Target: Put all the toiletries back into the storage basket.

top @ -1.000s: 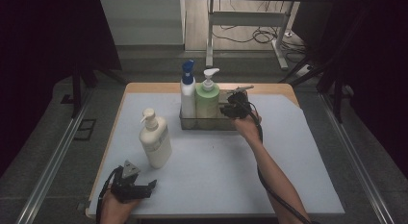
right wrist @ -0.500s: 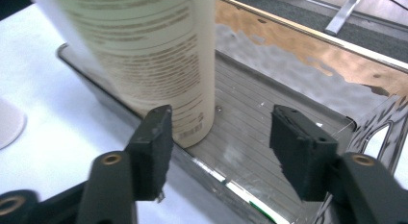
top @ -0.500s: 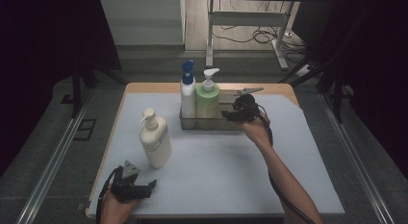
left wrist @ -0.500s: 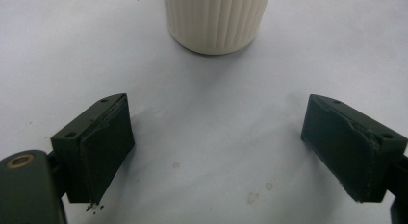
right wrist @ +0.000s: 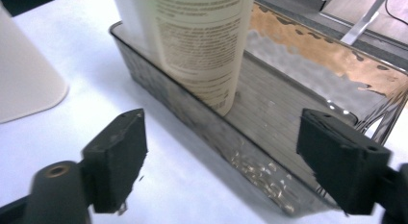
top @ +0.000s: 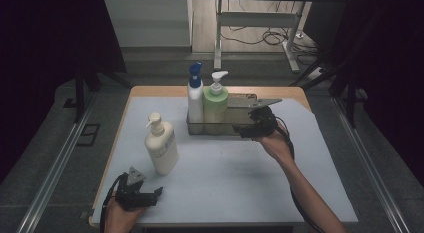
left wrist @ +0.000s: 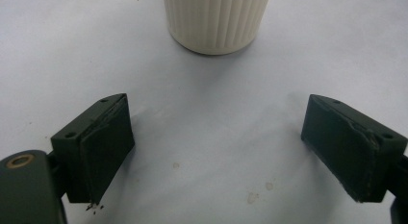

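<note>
A clear tray (top: pixel 235 127) at the table's far middle holds a blue-capped white bottle (top: pixel 195 95) and a green pump bottle (top: pixel 215 105), both upright. My right gripper (top: pixel 243 130) hovers just in front of the tray's right part. Its jaws have just been opening and now stand open. In the right gripper view (right wrist: pixel 226 156) the tray's near wall (right wrist: pixel 202 123) and the green bottle's label (right wrist: pixel 202 46) lie ahead, and nothing is gripped. A white pump bottle (top: pixel 161 145) stands on the mat at left. My left gripper (top: pixel 156 194) rests open near the front edge, with the bottle's ribbed base (left wrist: pixel 216 17) ahead of it.
A pale mat (top: pixel 225 178) covers the wooden table (top: pixel 150 90). Metal rails (top: pixel 55 168) run along both sides of the table. A desk frame and cables (top: pixel 260 38) lie on the floor beyond. The tray's right half holds nothing.
My right gripper has drawn back from the tray toward the near side and slightly right, and its jaws have spread. The left gripper and all bottles stayed put.
</note>
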The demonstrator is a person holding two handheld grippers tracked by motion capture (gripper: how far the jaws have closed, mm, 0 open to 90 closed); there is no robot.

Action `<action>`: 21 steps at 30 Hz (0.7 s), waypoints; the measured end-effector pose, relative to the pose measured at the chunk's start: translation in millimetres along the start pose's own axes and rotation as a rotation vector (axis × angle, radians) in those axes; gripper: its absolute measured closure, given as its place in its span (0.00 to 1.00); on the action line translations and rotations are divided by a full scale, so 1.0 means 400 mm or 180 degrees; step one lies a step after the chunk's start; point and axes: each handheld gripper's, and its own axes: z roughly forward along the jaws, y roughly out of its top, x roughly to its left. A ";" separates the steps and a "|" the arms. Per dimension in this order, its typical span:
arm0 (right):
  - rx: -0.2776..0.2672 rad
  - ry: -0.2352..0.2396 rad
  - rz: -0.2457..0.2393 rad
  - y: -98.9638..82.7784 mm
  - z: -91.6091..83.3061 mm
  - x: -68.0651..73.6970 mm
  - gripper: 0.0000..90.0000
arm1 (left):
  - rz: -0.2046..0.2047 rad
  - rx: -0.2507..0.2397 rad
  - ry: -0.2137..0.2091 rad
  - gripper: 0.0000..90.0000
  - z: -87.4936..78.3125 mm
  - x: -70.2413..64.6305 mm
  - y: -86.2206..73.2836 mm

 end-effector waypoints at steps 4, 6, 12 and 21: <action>0.0022 -0.0001 -0.0126 -0.016 -0.021 0.014 0.15 | 0.0001 0.0000 -0.0001 0.12 0.000 0.000 0.000; 0.0031 -0.0045 -0.0222 -0.024 -0.034 0.022 0.14 | 0.0001 0.0000 0.0000 0.12 0.000 0.000 0.000; 0.0021 0.0045 -0.0237 -0.049 -0.070 0.032 0.06 | 0.0000 0.0002 -0.0001 0.12 0.000 0.000 0.000; 0.0023 0.0111 -0.0120 -0.104 -0.117 0.034 0.00 | 0.0001 0.0009 0.0004 0.12 0.000 0.000 0.001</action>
